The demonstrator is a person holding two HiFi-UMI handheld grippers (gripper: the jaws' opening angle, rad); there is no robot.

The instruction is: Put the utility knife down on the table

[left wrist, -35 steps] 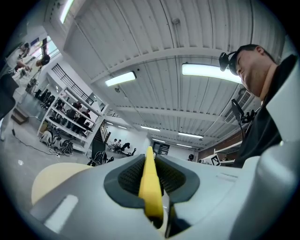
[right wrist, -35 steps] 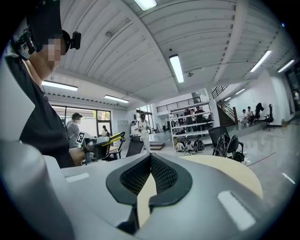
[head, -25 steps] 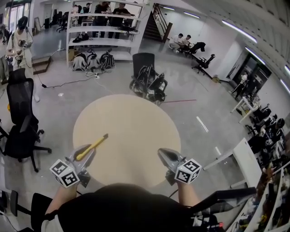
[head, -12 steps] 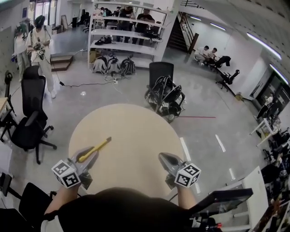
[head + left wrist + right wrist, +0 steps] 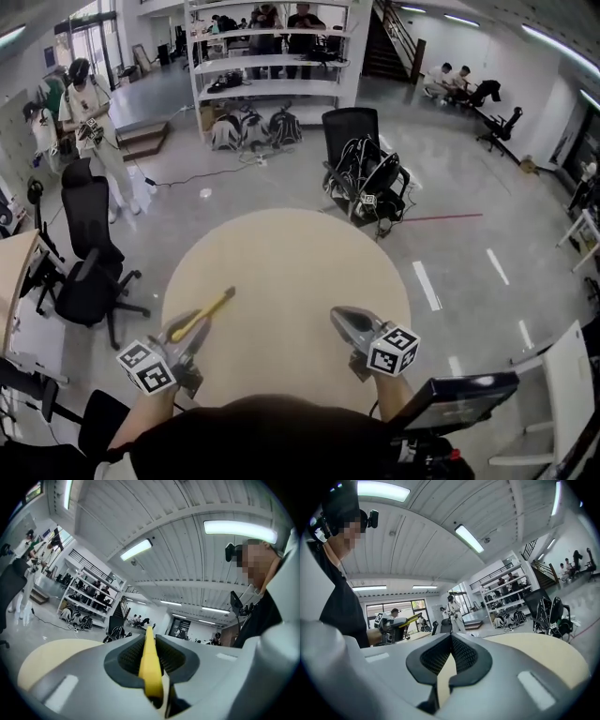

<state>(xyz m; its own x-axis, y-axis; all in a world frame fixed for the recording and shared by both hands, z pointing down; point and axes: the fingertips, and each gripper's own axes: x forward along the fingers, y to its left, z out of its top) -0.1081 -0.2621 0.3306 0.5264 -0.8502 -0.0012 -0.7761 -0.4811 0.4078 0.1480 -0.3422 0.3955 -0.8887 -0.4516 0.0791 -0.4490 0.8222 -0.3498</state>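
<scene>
In the head view a yellow utility knife [image 5: 206, 313] sticks out forward and to the right from my left gripper [image 5: 191, 330], which is shut on its handle just above the near left part of the round beige table [image 5: 291, 272]. The left gripper view shows the knife [image 5: 150, 660] clamped upright between the dark pads. My right gripper [image 5: 337, 314] hovers over the table's near right part, shut with nothing in it; in its own view the pads [image 5: 451, 639] meet at the tips. The left gripper with the knife [image 5: 398, 623] also shows there, off to the left.
A black office chair [image 5: 89, 272] stands left of the table, and another chair with a backpack [image 5: 367, 173] behind it. White shelving [image 5: 272, 56] and people [image 5: 89, 117] are farther back. A pale desk edge [image 5: 17, 281] is at far left, a dark screen [image 5: 459, 401] at bottom right.
The view has swung, so the table and room have shifted in the picture. Both grippers stay over the table's near edge, a touch lower. The knife remains clamped in the left gripper.
</scene>
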